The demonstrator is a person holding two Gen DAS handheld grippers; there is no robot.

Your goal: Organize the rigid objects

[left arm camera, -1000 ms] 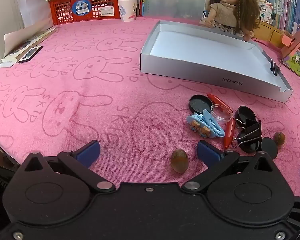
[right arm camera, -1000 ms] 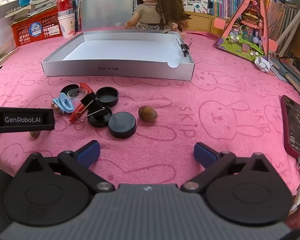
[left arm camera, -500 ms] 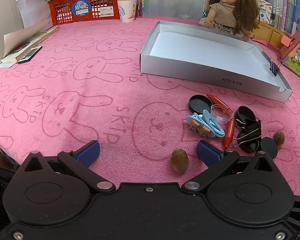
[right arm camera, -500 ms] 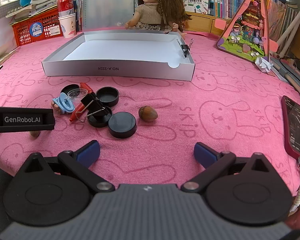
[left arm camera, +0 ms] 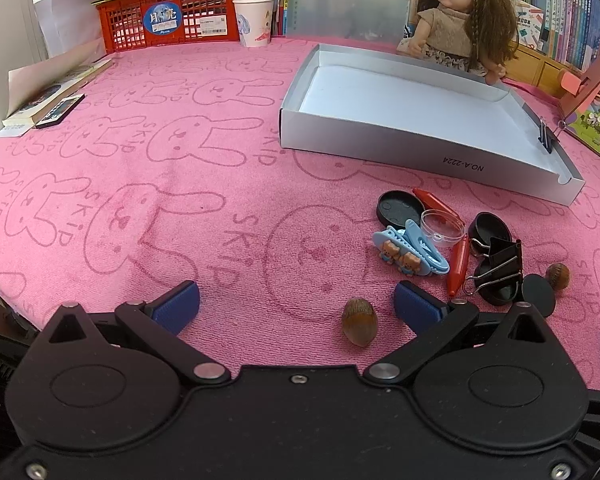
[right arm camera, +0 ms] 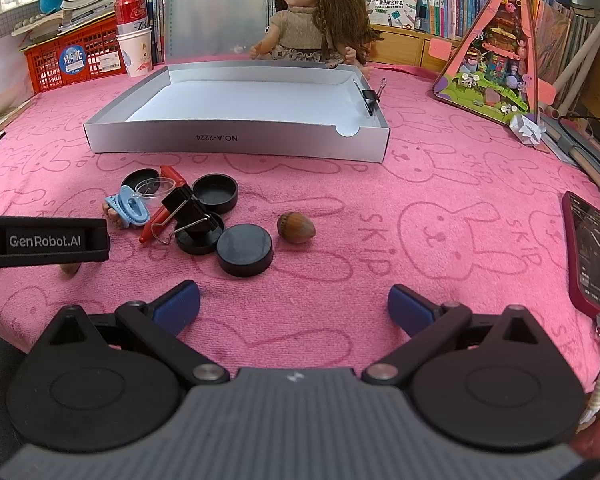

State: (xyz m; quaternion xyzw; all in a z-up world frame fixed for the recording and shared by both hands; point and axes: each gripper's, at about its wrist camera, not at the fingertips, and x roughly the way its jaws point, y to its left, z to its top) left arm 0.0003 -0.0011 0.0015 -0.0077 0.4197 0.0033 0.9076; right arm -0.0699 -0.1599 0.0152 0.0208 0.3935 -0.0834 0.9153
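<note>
Left gripper hovers low over the pink rabbit-print cloth near its front edge, jaws spread wide, holding nothing. One acorn lies on the cloth between its blue fingertips, close to the right one. Just right of that sits the cluster: blue hair clip, clear round dish, red pen, a binder clip resting on an upturned black lid, two more lids behind, a black cap in front. A second acorn lies just beside that cap. Beyond them, toward the back edge, the silver tray stands empty. Right gripper is wide open too, empty, near the front edge, with a phone at the right edge.
</note>
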